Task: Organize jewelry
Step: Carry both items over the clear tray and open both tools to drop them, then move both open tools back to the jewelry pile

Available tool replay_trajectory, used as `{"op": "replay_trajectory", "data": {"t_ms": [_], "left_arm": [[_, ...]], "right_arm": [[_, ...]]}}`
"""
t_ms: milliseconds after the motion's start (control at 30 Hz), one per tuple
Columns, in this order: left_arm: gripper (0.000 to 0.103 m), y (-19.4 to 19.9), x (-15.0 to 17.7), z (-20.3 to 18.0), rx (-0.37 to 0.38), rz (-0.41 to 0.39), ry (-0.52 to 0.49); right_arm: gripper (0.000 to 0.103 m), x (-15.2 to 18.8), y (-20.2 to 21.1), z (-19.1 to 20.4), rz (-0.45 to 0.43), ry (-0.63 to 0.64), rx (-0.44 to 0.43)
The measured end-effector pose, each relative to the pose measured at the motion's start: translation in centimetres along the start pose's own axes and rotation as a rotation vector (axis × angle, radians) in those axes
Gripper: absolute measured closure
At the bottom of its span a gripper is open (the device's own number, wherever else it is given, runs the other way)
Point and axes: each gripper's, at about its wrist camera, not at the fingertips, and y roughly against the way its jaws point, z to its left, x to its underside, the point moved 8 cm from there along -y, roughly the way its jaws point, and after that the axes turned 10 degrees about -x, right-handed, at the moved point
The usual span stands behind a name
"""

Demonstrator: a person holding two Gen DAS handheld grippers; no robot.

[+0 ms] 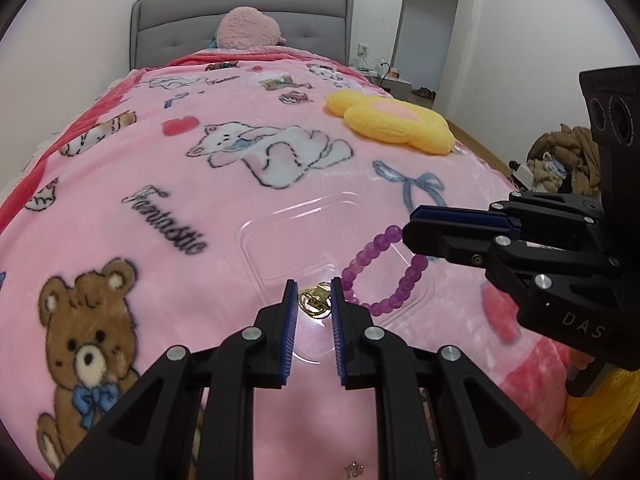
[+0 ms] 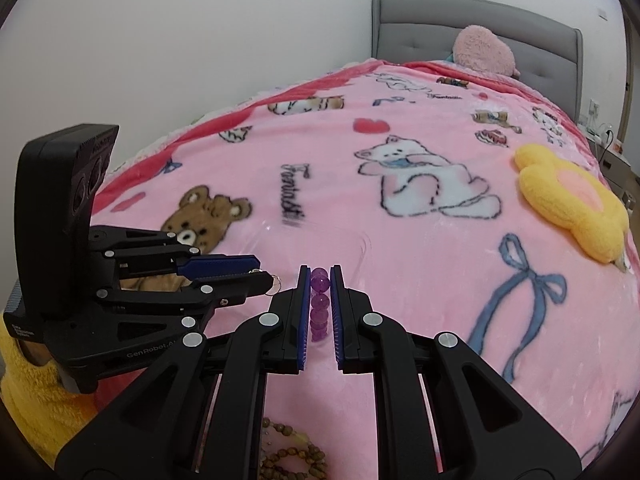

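My left gripper (image 1: 314, 290) is shut on a small gold piece of jewelry (image 1: 316, 300), pinched at its blue pads just above a clear plastic tray (image 1: 248, 236) lying on the pink blanket. A purple bead bracelet (image 1: 384, 276) hangs in a loop over the tray's right side, with my right gripper (image 1: 409, 226) shut on its top beads. In the right wrist view the purple beads (image 2: 320, 284) line up between the pads of the right gripper (image 2: 320, 274). The left gripper (image 2: 264, 271) sits just to the left, with the gold piece (image 2: 276, 281) at its tip.
A yellow flower cushion (image 1: 392, 124) lies on the bed's right side, and a pink plush (image 1: 248, 28) leans at the grey headboard. Brown wooden bead bracelets (image 2: 292, 454) lie under the right gripper. A small star-shaped piece (image 1: 354, 469) sits near the blanket's front edge.
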Motion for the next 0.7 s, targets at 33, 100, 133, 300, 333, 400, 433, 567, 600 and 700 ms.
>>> {"op": "replay_trajectory", "data": {"t_ms": [33, 100, 133, 300, 333, 400, 433, 567, 600, 700], "left_arm": [[0.087, 0.0, 0.1, -0.1, -0.002, 0.001, -0.004], [0.087, -0.1, 0.2, -0.2, -0.004, 0.003, -0.007], [0.087, -0.2, 0.2, -0.2, -0.005, 0.006, -0.007], [0.087, -0.1, 0.3, -0.4, -0.001, 0.005, -0.010], [0.087, 0.0, 0.2, -0.4, -0.001, 0.001, -0.012], [0.087, 0.1, 0.2, -0.4, -0.001, -0.002, -0.007], [0.086, 0.2, 0.2, -0.5, 0.003, -0.003, -0.007], [0.082, 1.2, 0.4, -0.8, 0.014, -0.026, -0.018], [0.078, 1.6, 0.5, -0.9, 0.021, -0.036, -0.015], [0.070, 3.3, 0.9, -1.2, 0.041, -0.072, -0.018]], "right_arm": [[0.093, 0.2, -0.1, 0.1, 0.003, 0.004, -0.001], [0.093, 0.6, -0.2, 0.1, 0.008, 0.013, 0.003], [0.093, 0.7, -0.3, 0.2, 0.011, 0.015, 0.006], [0.092, 1.2, -0.3, 0.3, 0.013, 0.012, -0.010], [0.092, 1.2, -0.1, 0.3, 0.006, 0.011, -0.013], [0.092, 1.1, 0.3, 0.3, -0.013, 0.010, -0.010], [0.092, 1.0, 0.6, 0.4, -0.022, 0.010, -0.009], [0.091, 0.9, 2.0, 0.8, -0.054, 0.013, -0.027], [0.091, 1.0, 2.5, 1.0, -0.059, 0.013, -0.036], [0.090, 1.6, 4.1, 1.5, -0.079, 0.007, -0.071]]}}
